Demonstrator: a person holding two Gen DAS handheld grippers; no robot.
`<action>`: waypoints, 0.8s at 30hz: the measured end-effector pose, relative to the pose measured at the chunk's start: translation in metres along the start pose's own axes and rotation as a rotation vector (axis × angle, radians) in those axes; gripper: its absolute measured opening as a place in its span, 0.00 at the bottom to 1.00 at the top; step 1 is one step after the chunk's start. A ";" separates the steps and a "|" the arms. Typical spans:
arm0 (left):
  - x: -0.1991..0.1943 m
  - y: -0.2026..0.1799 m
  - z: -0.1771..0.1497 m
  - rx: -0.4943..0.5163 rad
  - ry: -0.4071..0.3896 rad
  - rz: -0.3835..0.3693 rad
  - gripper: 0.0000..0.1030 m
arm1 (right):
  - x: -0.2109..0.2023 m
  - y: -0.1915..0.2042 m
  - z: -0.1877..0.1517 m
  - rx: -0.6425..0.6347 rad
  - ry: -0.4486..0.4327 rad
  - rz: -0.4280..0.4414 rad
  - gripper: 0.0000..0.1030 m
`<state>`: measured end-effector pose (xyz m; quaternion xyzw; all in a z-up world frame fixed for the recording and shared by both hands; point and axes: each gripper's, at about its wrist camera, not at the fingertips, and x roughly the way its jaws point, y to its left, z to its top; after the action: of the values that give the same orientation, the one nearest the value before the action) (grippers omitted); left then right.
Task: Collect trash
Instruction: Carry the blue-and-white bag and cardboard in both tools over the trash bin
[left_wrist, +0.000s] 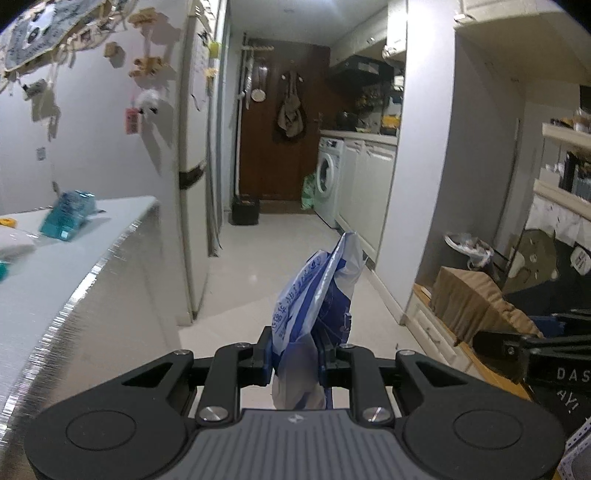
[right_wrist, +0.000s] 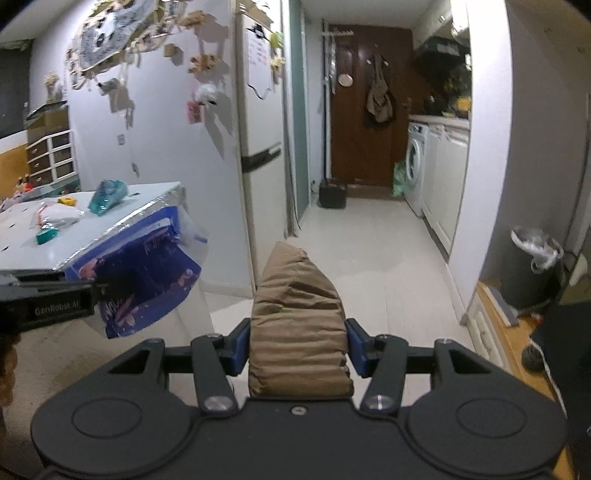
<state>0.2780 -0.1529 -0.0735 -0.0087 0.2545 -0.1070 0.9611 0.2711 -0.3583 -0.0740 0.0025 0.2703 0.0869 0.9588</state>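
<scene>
Pinching a crumpled blue and white plastic bag (left_wrist: 317, 295) between its pads, the left gripper (left_wrist: 295, 354) holds it upright over the pale floor (left_wrist: 266, 258). The right gripper (right_wrist: 295, 347) is clamped on a folded brown paper bag (right_wrist: 295, 306), also held up in the air. Just left of both stands a white table (right_wrist: 110, 236) with teal packets (right_wrist: 107, 192) lying on it. Farther right, a lined bin (right_wrist: 532, 266) sits by the wall. A washing machine (right_wrist: 415, 162) and a dark wooden door (right_wrist: 362, 110) close the corridor.
</scene>
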 end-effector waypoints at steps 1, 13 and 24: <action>0.005 -0.003 -0.002 0.000 0.011 -0.007 0.23 | 0.002 -0.004 -0.001 0.009 0.007 -0.002 0.52; 0.096 -0.011 -0.041 -0.076 0.166 -0.053 0.23 | 0.060 -0.029 -0.026 0.034 0.167 -0.047 0.52; 0.184 0.018 -0.110 -0.186 0.378 -0.065 0.23 | 0.142 -0.030 -0.065 0.025 0.399 -0.060 0.52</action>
<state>0.3837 -0.1703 -0.2606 -0.0851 0.4388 -0.1136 0.8873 0.3609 -0.3663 -0.2046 -0.0110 0.4558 0.0536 0.8884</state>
